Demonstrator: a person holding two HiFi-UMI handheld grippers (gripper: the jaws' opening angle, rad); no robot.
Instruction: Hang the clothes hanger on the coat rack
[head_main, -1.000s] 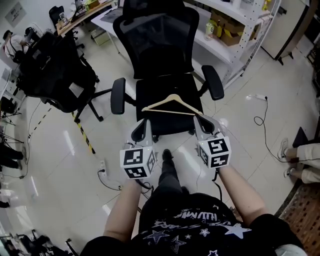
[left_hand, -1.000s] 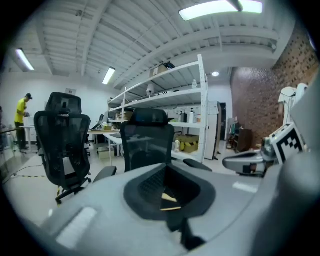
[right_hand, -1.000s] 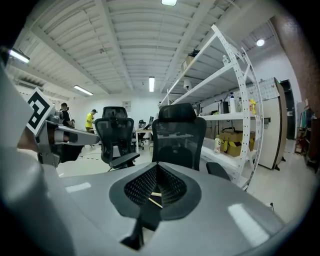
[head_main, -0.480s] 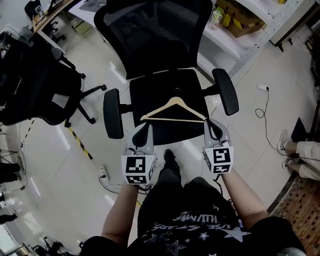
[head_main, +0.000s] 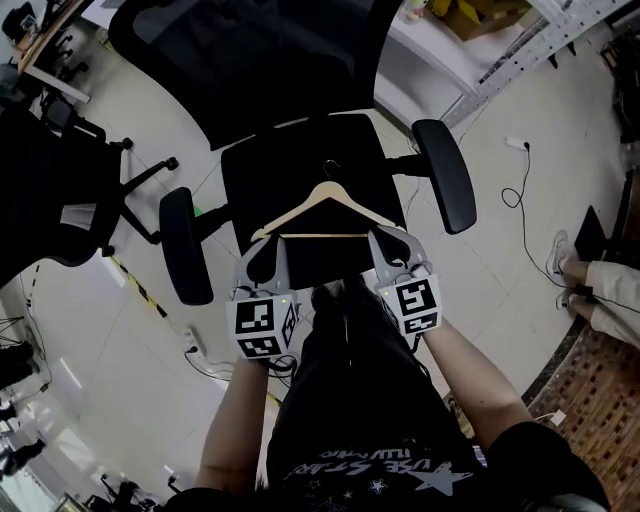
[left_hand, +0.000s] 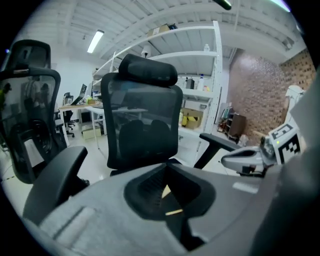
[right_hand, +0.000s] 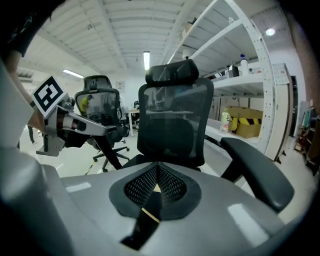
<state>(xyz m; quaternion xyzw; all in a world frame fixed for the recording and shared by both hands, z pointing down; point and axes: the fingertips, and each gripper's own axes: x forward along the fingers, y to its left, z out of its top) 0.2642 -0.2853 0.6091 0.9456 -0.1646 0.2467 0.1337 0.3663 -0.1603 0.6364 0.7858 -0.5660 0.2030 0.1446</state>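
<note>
Head view showed left gripper (head_main: 263, 252) and right gripper (head_main: 386, 244) each clamped on a hanger (head_main: 322, 199) tip over the chair (head_main: 285, 165); such thin grips could let it twist free.

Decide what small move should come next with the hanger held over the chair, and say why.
Probably lift the light wooden clothes hanger away from the black office chair seat and turn to look for the rack. The left claw and the right claw are each shut on one end of it, so the grip looks ready, but no coat rack shows in any view.
</note>
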